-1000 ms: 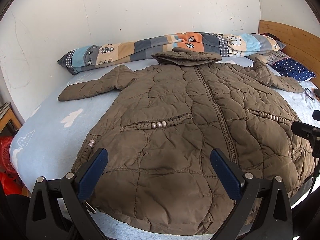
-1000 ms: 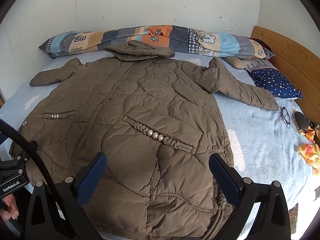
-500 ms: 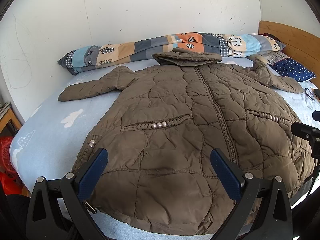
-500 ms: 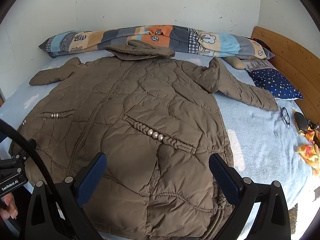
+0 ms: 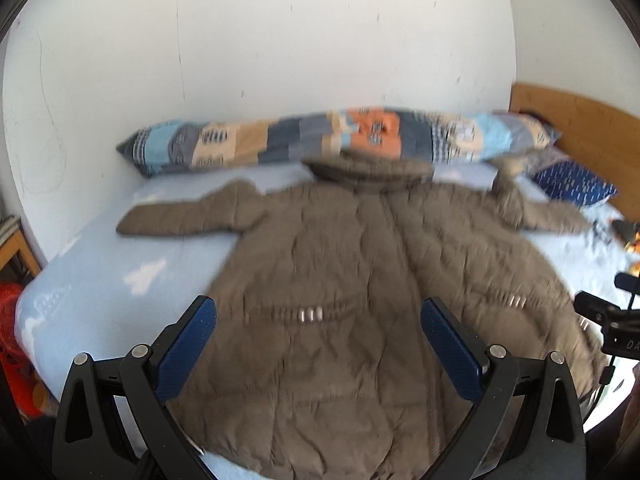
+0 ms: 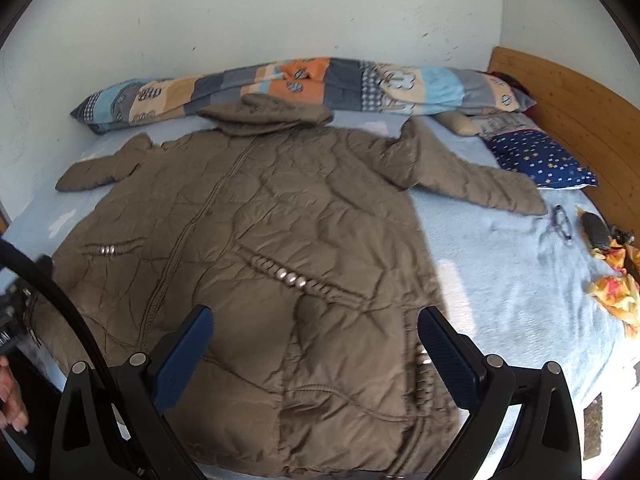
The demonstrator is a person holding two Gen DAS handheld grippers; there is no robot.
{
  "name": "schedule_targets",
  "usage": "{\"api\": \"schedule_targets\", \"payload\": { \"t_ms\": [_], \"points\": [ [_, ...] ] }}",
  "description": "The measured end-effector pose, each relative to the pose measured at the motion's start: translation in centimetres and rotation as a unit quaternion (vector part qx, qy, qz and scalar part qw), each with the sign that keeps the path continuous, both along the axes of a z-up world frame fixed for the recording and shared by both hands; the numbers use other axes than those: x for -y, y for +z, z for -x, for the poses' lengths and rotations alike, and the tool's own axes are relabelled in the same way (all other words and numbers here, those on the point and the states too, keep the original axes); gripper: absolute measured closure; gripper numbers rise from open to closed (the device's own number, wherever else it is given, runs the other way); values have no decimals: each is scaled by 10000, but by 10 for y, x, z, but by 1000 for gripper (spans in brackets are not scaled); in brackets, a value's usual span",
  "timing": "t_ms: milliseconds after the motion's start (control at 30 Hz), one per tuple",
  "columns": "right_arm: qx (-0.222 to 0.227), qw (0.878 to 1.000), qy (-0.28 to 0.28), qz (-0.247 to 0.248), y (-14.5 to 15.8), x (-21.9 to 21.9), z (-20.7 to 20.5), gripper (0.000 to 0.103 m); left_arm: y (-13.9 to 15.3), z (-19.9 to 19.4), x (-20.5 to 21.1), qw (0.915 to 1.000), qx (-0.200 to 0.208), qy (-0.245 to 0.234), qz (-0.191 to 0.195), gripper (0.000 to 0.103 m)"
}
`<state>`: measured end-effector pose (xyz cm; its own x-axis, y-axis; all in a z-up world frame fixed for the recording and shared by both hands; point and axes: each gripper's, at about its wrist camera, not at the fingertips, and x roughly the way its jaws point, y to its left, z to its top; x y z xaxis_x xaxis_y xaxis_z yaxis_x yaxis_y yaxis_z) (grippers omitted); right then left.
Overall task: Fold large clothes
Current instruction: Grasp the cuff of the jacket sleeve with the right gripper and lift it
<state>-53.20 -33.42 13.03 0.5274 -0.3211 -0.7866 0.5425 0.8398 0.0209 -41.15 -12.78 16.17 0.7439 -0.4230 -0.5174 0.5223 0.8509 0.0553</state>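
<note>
Holding both grippers, left [image 5: 318, 338] and right [image 6: 315, 336], spread wide and empty, I see the coat [image 6: 256, 248] seemingly unfolded (left view blurred).

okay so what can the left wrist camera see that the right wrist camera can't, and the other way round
Only the left wrist view shows the red object beside the bed's left edge, and the right hand-held gripper's body at its right edge. The picture is motion-blurred.

Only the right wrist view shows a black cable at left, and, sharply, the eyeglasses and the orange-yellow cloth on the sheet.

Both show the brown quilted coat spread flat on the bed, sleeves out, the patchwork bolster, the starry blue pillow, the wooden headboard, and open blue-padded fingers over the hem.
</note>
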Motion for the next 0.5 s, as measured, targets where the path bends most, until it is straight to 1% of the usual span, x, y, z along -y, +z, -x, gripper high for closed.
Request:
{"api": "schedule_targets", "payload": {
  "t_ms": [67, 100, 167, 200, 233, 300, 367, 433, 500],
  "points": [
    [201, 9996, -197, 87, 13, 11, 14, 0, 19, -5, 0, 9998, 139, -46, 164, 1],
    [307, 9991, -294, 38, 20, 20, 20, 0, 29, -9, 3, 9995, 207, -77, 225, 1],
    [664, 9961, -545, -178, 34, 43, 35, 0, 46, -19, 11, 9989, 384, -145, 242, 1],
    [898, 9926, -755, -317, 41, 59, 45, 0, 53, -25, 17, 9984, 501, -157, 216, 1],
    [1121, 9883, -930, -464, 45, 74, 53, 0, 58, -30, 23, 9979, 585, -186, 188, 1],
    [1391, 9794, -1220, -814, 52, 111, 66, 0, 70, -49, 40, 9973, 659, -292, 131, 1],
    [1725, 9636, -1594, -1281, 57, 158, 77, 0, 74, -64, 55, 9963, 791, -313, 139, 1],
    [1970, 9510, -1847, -1506, 61, 195, 81, 0, 72, -78, 69, 9957, 861, -324, 85, 1],
    [2080, 9437, -2076, -1522, 63, 227, 84, 0, 62, -95, 82, 9961, 838, -273, 38, 1]
  ]
}}
